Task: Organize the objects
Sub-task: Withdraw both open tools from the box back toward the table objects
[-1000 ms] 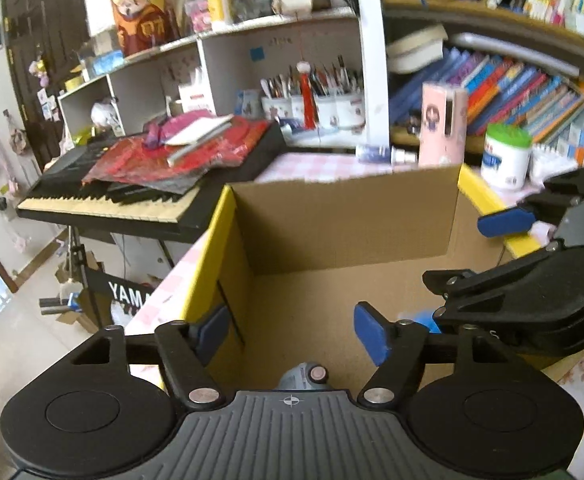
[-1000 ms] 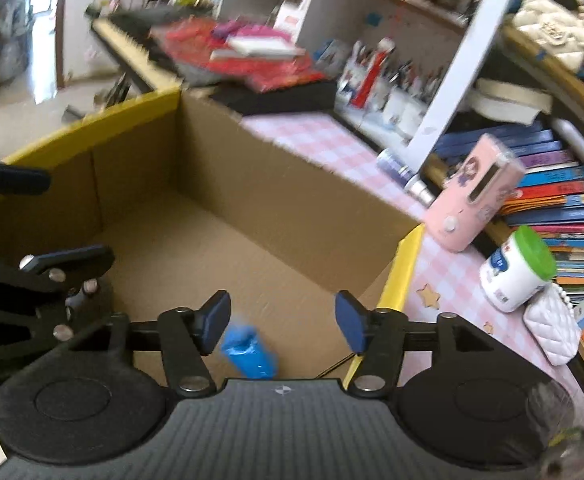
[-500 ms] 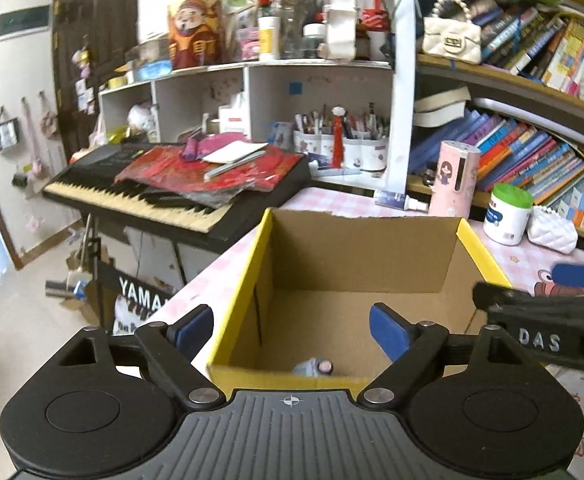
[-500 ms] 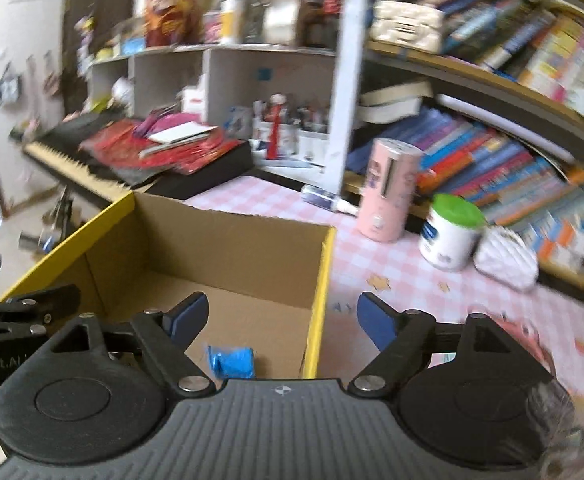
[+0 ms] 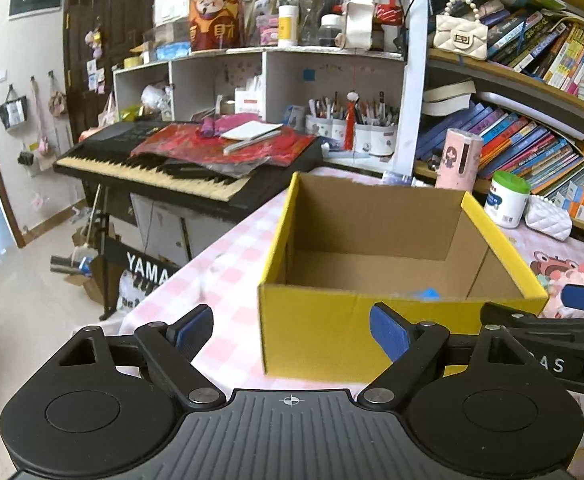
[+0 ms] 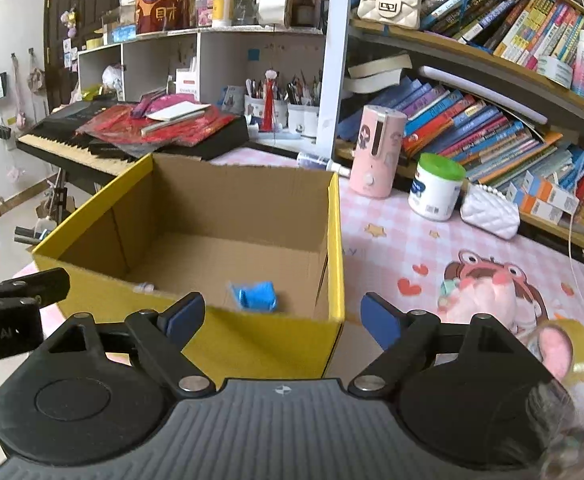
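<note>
Both grippers sit in front of the yellow cardboard box (image 6: pixel 252 216) on the pink checked bench (image 6: pixel 391 232), pointing down at its near wall. Left gripper (image 5: pixel 292 330): jaws wide, nothing between them. Right gripper (image 6: pixel 280 316): jaws opening, nothing between them, only the box's near right corner in the gap behind.

Task items: blue crumpled packet (image 6: pixel 254 296) lies on the box floor near the front right corner; a small clear item (image 6: pixel 144 288) sits by the near wall, too blurred to identify. Still out on the bench: green-lidded white jar (image 6: pixel 435 188), pink cylinder device (image 6: pixel 375 148), white quilted pouch (image 6: pixel 489 212), tape roll (image 6: pixel 571 340) at the right edge.

Risks, as a judgement:
- The grippers are close together; a reach across could clip one on the other.
- Box looks light and sits near the bench's left edge, so a bump on its wall could shove it off.
- Jar and pink device stand upright near each other; a wide approach could topple one.
</note>
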`<state>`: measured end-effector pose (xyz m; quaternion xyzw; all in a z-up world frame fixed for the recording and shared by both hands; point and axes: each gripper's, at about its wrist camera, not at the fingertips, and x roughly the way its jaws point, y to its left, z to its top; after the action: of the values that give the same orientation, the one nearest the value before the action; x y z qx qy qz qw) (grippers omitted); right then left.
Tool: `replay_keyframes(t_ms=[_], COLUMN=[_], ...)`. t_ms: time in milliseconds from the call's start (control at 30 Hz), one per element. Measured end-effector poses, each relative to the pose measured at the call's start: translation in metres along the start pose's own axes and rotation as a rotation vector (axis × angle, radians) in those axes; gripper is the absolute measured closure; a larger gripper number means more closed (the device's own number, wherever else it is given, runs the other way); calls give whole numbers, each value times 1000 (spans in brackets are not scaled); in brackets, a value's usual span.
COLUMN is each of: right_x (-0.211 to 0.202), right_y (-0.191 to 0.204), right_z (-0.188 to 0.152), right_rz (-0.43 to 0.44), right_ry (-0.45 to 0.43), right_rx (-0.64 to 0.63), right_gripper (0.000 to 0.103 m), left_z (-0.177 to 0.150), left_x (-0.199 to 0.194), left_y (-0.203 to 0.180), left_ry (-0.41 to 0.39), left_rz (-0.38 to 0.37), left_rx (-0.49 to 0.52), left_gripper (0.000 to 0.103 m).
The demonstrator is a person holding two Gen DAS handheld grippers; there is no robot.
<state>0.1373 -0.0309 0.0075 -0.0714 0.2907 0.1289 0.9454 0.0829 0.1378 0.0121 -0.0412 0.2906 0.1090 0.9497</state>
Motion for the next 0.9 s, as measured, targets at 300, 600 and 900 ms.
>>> replay_keyframes(t_ms=[300,600,900], right_x=[-30,-62,-84], right_y=[24,42,50], right_z=[-39,-75,-89], right_rz=[-36,-59,-94], right_ry=[76,115,115], right_rx=[0,22,64], right_gripper=[14,13,12], left_z=[-37,-62,-71], left_x=[-18,-45,-62], left_y=[21,35,48], left_ry=[106,142,139], left_rz=[-21,-45,-48], left_rx=[33,61,71], left_gripper=[15,15,15])
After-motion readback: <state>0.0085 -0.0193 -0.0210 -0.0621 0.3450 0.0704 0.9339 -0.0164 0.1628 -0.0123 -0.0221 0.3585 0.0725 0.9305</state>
